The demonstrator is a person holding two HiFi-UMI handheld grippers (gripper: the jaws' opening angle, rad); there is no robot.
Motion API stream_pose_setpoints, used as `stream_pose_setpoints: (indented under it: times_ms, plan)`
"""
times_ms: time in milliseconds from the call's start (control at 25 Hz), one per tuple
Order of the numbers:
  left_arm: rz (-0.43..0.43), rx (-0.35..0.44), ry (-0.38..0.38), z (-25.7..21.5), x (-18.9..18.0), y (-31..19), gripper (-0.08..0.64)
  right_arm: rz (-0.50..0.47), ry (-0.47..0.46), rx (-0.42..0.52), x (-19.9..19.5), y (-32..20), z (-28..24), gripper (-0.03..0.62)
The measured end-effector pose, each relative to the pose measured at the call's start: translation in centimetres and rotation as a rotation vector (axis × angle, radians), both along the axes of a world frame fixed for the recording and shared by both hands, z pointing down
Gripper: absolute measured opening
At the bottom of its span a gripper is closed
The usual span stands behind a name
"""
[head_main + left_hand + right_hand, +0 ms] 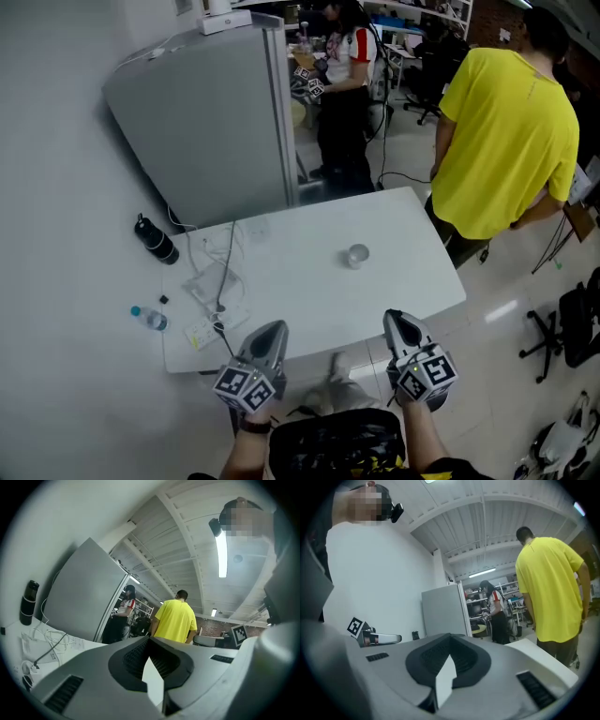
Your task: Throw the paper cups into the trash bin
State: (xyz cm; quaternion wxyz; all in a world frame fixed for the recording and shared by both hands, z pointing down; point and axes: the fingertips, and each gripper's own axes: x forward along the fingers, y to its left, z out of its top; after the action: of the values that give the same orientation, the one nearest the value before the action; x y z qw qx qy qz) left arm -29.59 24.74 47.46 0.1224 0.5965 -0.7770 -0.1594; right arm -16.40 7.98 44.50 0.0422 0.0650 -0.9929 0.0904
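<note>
**Tools closed at near edge; paper cup not yet picked up**

Left tool [270,330] and right tool [401,323] are held level, side by side, just over the near edge of the worktop [281,319]. Each gripper view shows its jaws together with nothing between them. This reads as a ready position: nothing is being carried, and both tools are well apart from the target.

One paper cup [356,255] is visible. It stands right of the worktop's middle, nearer the far edge, on bare surface with nothing touching it. Its mouth appears to face up, and its contents cannot be made out. It lies roughly ahead of the right tool, so that tool looks the better placed for the pickup. Its jaws would first have to part.

Other containers:
- A black bottle [156,240] stands upright and capped beside the far left corner.
- A clear water bottle [150,319] lies on its side beside the left edge.

Cables [220,281] and a power strip [202,333] occupy the left end of the worktop, clear of the cup.

No trash bin can be identified in any view. A black mass [333,448] sits low between the forearms, and whether it is the bin cannot be told.

A person in a yellow shirt [506,141] stands at the far right corner. Keep tool travel clear of that side.
</note>
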Motion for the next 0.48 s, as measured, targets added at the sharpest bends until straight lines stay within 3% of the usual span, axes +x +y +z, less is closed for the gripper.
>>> stream_pose_setpoints:
  times_ms: [240, 480]
  plan:
    - [-0.027, -0.014, -0.019, -0.1, -2.8, -6.0, 0.000, -0.057, -0.036, 0.086, -4.2, -5.1, -1.0, 0.005]
    - [-0.078, 0.005, -0.121, -4.2, -7.6, -12.3, 0.000, -0.065, -0.091, 0.130, -8.9, -12.7, -3.2, 0.005]
